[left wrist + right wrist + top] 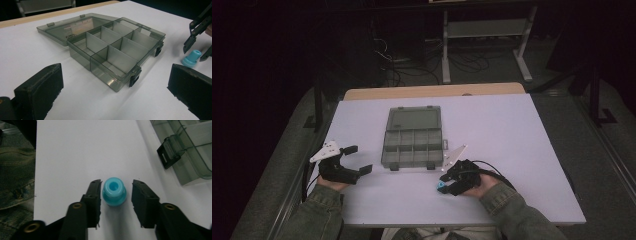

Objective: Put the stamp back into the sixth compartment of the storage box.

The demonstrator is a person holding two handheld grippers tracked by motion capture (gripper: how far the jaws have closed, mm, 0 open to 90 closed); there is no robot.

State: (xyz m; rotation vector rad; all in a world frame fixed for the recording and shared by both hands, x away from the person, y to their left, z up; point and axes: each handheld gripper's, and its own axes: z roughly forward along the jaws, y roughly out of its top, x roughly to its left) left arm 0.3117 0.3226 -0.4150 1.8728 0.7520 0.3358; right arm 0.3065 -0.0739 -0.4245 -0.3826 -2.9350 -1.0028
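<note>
The table (512,145) has a white top with a bare wooden strip along its far edge. Two items lie directly on it. A smoky grey plastic organizer box (412,137) sits near the middle, lid open and laid flat toward the far edge — its base divided into compartments, two black latches (134,78) on its near side. A small light-blue plastic piece (114,191) — round, with a hole in its top — stands upright on the white surface near the box's front right corner, apart from it.
</note>
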